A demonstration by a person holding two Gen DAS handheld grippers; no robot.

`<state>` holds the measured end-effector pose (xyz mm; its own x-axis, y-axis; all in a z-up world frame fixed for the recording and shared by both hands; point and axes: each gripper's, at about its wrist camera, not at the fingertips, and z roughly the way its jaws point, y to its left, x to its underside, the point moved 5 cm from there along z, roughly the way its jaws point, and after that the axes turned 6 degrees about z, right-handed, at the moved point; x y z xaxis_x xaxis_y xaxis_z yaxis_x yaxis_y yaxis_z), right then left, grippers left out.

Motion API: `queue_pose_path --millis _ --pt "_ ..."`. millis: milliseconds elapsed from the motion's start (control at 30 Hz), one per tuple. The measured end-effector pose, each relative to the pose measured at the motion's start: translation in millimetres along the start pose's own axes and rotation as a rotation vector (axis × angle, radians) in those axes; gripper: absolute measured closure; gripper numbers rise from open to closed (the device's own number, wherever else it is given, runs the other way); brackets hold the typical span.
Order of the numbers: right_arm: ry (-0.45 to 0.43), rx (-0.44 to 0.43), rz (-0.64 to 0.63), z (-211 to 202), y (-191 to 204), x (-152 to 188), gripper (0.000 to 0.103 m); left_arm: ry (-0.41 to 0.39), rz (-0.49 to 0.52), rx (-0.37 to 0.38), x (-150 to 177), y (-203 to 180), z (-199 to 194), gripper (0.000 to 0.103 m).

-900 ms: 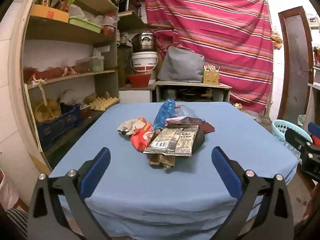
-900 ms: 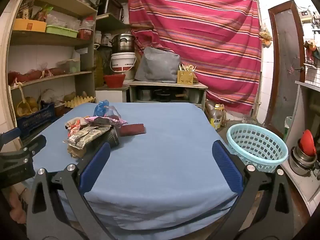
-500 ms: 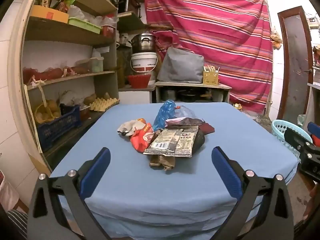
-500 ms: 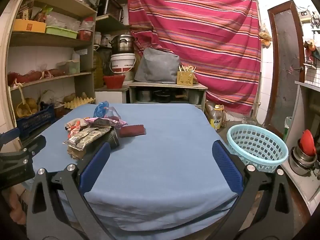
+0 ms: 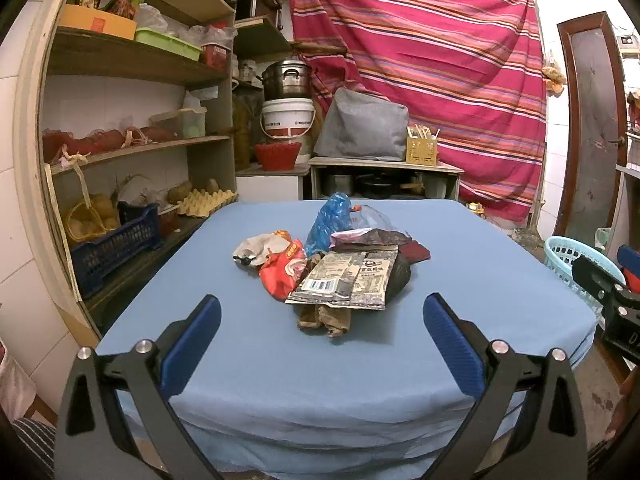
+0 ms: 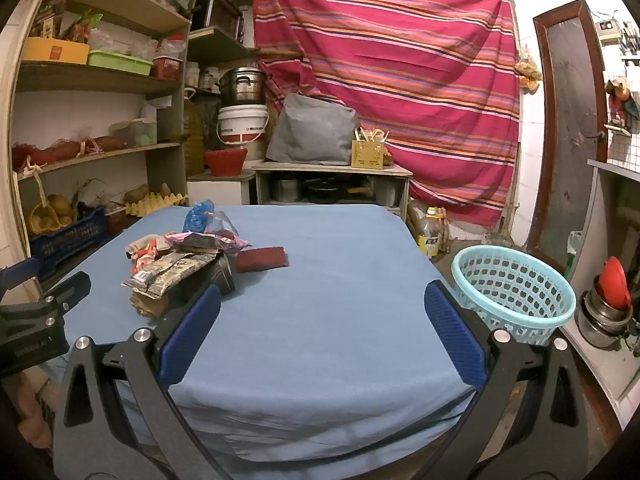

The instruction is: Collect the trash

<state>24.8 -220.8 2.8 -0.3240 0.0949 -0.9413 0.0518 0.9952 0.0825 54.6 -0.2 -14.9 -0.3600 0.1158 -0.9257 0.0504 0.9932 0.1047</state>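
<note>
A heap of trash lies mid-table on the blue cloth (image 5: 280, 364): a grey printed wrapper (image 5: 347, 278) on top, a red snack bag (image 5: 282, 270), a blue plastic bag (image 5: 330, 222), a crumpled brown wrapper (image 5: 325, 317) and a dark red packet (image 6: 262, 257). My left gripper (image 5: 322, 338) hangs open just short of the heap, nothing between its blue pads. My right gripper (image 6: 322, 334) is open too, over bare cloth to the right of the heap. A light blue mesh basket (image 6: 510, 290) stands on the floor off the table's right side.
Wooden shelves (image 5: 132, 68) with boxes, egg trays and a blue crate (image 5: 116, 242) line the left wall. A low cabinet (image 5: 384, 178) with pots and a striped red curtain (image 5: 432, 72) stand behind the table. A door (image 6: 572, 128) and a counter with pots (image 6: 606, 308) are at the right.
</note>
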Motion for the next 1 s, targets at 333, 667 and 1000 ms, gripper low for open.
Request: queue_pose_path --millis 333,667,1000 --pt "-0.002 -0.001 0.000 -1 -2 -1 0.004 -0.001 0.000 -0.001 4 3 0 0.004" --pt "-0.003 -0.002 0.000 -1 -1 -1 0.004 -0.005 0.006 -0.001 5 -2 -2 0.004" --pt "-0.004 -0.002 0.001 -1 0 -1 0.004 -0.010 0.013 -0.002 5 -6 -2 0.004"
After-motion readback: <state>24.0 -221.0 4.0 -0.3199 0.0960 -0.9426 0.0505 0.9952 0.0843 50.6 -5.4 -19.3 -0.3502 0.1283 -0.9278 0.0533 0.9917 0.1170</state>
